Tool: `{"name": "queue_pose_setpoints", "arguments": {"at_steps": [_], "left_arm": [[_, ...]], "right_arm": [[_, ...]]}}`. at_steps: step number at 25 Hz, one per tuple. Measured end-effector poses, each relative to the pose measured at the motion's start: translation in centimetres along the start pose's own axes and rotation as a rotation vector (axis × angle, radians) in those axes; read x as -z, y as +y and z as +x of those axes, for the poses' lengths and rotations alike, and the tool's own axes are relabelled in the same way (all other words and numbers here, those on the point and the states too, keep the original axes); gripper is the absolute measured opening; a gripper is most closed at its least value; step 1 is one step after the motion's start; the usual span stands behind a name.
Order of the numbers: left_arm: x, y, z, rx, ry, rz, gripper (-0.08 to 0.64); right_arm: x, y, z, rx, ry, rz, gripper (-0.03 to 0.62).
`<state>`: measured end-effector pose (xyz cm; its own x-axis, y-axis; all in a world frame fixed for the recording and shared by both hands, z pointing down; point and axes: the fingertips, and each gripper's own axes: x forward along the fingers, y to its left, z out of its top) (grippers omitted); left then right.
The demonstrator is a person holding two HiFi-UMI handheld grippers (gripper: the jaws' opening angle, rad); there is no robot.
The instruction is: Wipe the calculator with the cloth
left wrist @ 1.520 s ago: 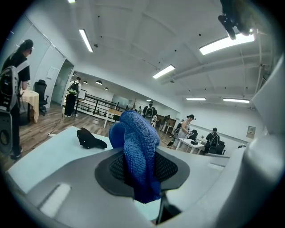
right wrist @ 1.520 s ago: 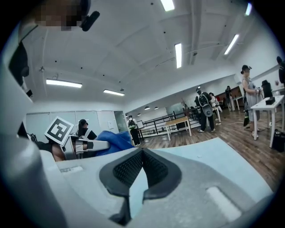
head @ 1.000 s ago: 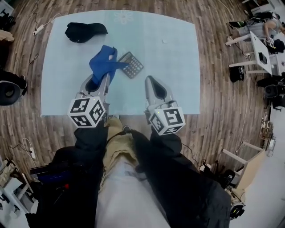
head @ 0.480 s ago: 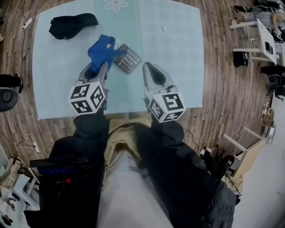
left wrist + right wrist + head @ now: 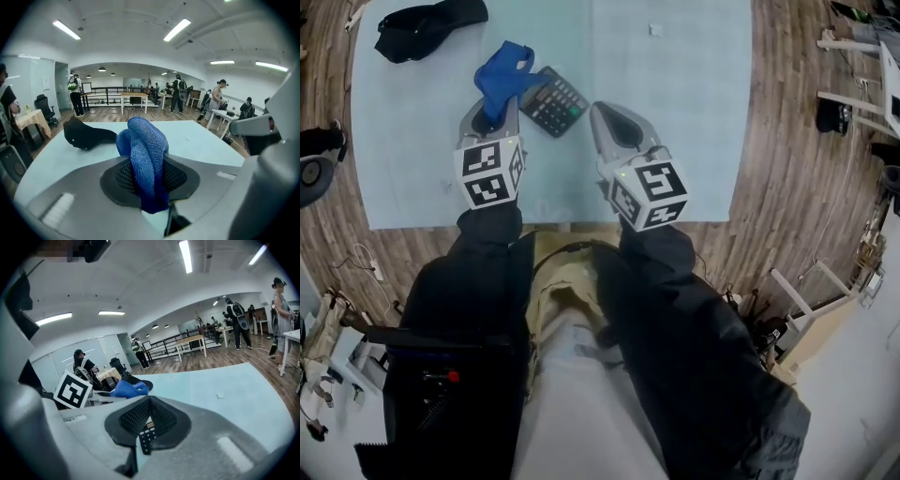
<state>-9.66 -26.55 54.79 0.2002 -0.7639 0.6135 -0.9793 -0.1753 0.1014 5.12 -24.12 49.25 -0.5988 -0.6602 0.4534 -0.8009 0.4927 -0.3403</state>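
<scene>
Farthest left on the pale blue table [image 5: 675,141] we see a black cap [image 5: 431,28] lying near the far corner. In the left gripper view it sits on the tabletop beyond the jaws, well clear of them [image 5: 84,133].

Next comes the left gripper [image 5: 491,120], and we find its jaws closed on the blue cloth [image 5: 502,75]. In that gripper's own view the cloth [image 5: 145,159] is pinched between the dark pads. A short end hangs out on the near side, and the rest rises as a thick rolled bunch above the jaws. From the head view the bunch reaches forward past the gripper's tip, and its right edge lies at the calculator's far-left corner.

The calculator [image 5: 553,101] lies flat on the table between the two grippers, turned at an angle, keys up. It sits just beside the left gripper's tip and close to the right one.

The right gripper [image 5: 614,127] hovers to the right of the calculator. We read its jaws as drawn nearly together with only a narrow slit left. They clamp nothing, and a strip of calculator keys [image 5: 146,439] shows through the slit.

Farther right a small white scrap [image 5: 655,30] rests alone on the table.
</scene>
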Motion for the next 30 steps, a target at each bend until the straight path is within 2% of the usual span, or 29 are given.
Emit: {"name": "queue_pose_setpoints", "arguments": {"at_steps": [3, 6, 9, 12, 16, 22, 27, 30], "left_arm": [[1.8, -0.1, 2.6, -0.034, 0.048, 0.053, 0.097], [4.1, 0.1, 4.8, -0.045, 0.11, 0.151, 0.096], [6.9, -0.7, 6.0, -0.006, 0.188, 0.213, 0.097], [8.9, -1.8, 6.3, 0.044, 0.252, 0.233, 0.097], [10.3, -3.1, 6.1, 0.09, 0.277, 0.277, 0.095], [11.7, -5.0, 5.5, 0.141, 0.286, 0.293, 0.095], [12.2, -5.7, 5.4, 0.166, 0.284, 0.279, 0.095], [13.0, -6.8, 5.2, 0.211, 0.297, 0.269, 0.095]], "right_arm": [[1.2, -0.7, 0.4, 0.002, 0.03, 0.017, -0.002], [2.0, -0.7, 0.6, 0.014, 0.049, 0.035, -0.003], [2.8, -0.5, 0.9, 0.02, 0.065, 0.055, -0.002], [2.9, -0.4, 1.1, 0.017, 0.071, 0.066, -0.003], [3.3, -0.5, 1.2, 0.014, 0.078, 0.078, -0.003], [4.0, -0.9, 1.0, 0.023, 0.088, 0.091, -0.002], [4.2, -0.9, 0.8, 0.023, 0.088, 0.092, -0.003], [4.7, -0.9, 0.8, 0.025, 0.093, 0.097, -0.002]]}}
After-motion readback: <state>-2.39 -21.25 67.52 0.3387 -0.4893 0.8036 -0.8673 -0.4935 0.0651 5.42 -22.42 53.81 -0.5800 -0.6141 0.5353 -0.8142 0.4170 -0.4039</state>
